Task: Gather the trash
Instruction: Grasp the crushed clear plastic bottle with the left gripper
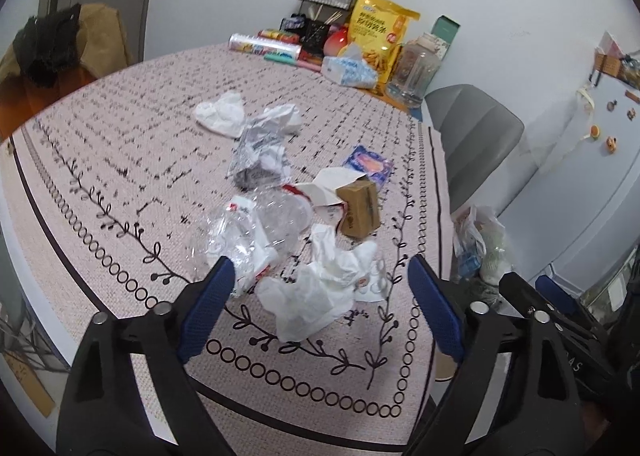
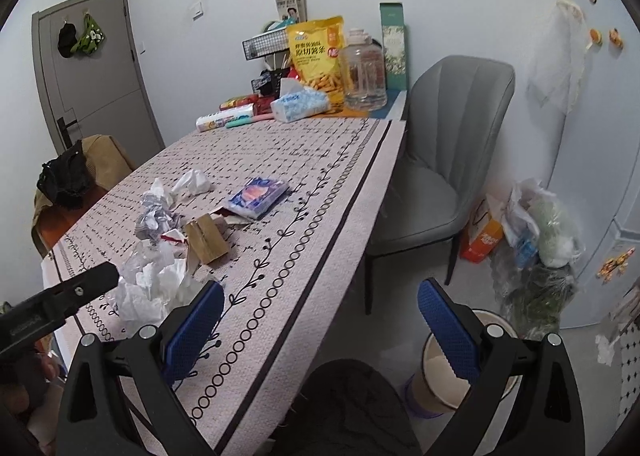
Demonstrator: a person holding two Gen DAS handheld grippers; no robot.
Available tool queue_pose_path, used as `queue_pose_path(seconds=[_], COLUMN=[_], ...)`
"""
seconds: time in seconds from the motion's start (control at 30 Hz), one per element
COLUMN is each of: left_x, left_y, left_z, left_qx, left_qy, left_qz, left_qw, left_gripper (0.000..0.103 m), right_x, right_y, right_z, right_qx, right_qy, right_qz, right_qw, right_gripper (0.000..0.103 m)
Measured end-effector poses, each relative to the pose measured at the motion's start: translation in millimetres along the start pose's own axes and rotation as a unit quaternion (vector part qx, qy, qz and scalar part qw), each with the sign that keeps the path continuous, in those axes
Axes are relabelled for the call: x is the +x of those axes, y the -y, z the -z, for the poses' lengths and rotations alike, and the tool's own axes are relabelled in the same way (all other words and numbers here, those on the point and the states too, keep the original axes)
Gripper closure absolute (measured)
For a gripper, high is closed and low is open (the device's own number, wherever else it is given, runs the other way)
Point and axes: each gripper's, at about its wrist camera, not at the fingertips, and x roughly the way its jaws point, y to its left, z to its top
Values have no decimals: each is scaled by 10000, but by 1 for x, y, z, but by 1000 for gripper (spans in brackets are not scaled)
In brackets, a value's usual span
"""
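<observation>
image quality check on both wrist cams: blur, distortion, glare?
Left wrist: heavy fisheye bowing of the tablecloth border, black vignette corners, the crumpled white tissue and the clear plastic wrapper slightly soft. Right wrist: same barrel distortion, the door leans, even flat light, no harsh glare, the yellow snack bag print legible.

Left hand-held gripper [image 1: 320, 288]: jaws wide apart, nothing between the blue pads [image 1: 208, 306], pitched forward and down. No contact at either fingertip. Right hand-held gripper [image 2: 322, 310]: jaws also spread wide, pads [image 2: 446, 330] clear, same downward tilt. The two sit side by side; each one's black finger shows at the edge of the other's view. Holding hands mostly out of frame, can't read the grip.
</observation>
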Motion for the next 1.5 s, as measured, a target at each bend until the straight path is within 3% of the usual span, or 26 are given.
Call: queue_pose_path(seconds=[0.23, 0.5, 0.6, 0.67, 0.83, 0.93, 1.17, 1.5], left_x=[14, 38, 49, 54, 69, 74, 68, 46], left_y=[-23, -31, -34, -36, -42, -49, -59, -88], left_z=[-4, -18, -22, -26, -30, -29, -28, -30], left_qx=[-374, -398, -347, -306, -235, -352, -476, -760], left_qy=[-116, -274, -379, -366, -540, -607, -544, -324], left_qz=[-55, -289, -461, -661, -758, -555, -330, -302], left_qw=[9992, 9984, 9976, 9967, 9954, 9960, 9968, 9961], left_gripper=[35, 35, 29, 11, 11, 10, 11, 11], right_x=[18, 38, 44, 47, 57, 63, 80, 99], right_y=[-2, -6, -9, -11, -22, -30, -57, -84], right_z=[0, -2, -4, -5, -6, -7, -4, 2], right_qx=[16, 46, 40, 41, -30, -110, -261, -447], right_qy=[-163, -369, -422, -472, -633, -731, -1114, -1440], right_qz=[-84, -200, -242, -266, -409, -536, -940, -980], right_qw=[9998, 9991, 9988, 9985, 9972, 9958, 9890, 9837], right_gripper=[8, 8, 8, 8, 8, 9, 20, 36])
